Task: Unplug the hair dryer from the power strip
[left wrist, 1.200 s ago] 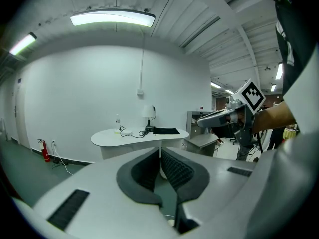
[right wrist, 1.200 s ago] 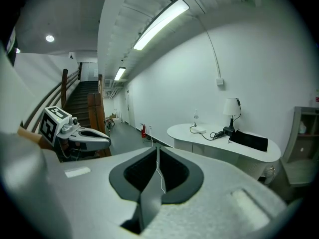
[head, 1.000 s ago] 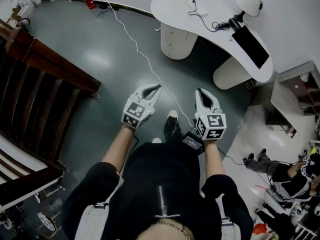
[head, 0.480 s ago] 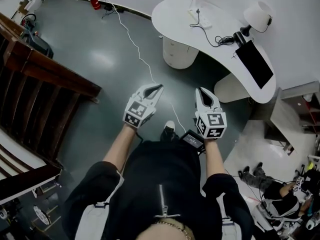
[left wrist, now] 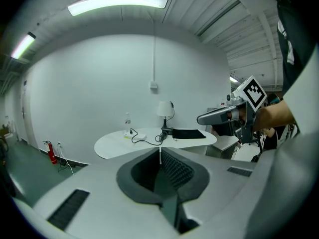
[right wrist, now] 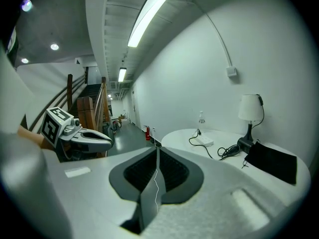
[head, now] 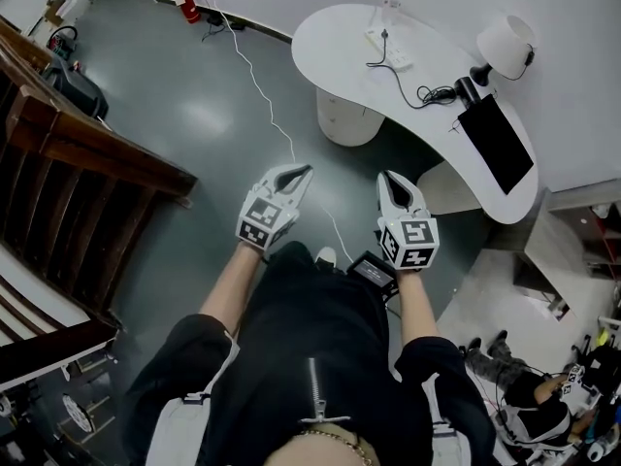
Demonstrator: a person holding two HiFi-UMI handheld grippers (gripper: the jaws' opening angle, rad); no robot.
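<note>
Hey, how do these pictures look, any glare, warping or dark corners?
Head view: soft glare patch on the floor, straight lines bowed by the wide lens. Left gripper view: strong fisheye, black corners, ceiling light blown out. Right gripper view: same fisheye and black corners, bright ceiling strip, lamp reads sharp.

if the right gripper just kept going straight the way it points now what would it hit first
Nothing close. The right gripper, jaws shut and empty, points out over open floor toward the rounded end of the white table. That table looks like the first thing in its line, though depth is hard to judge.
</note>
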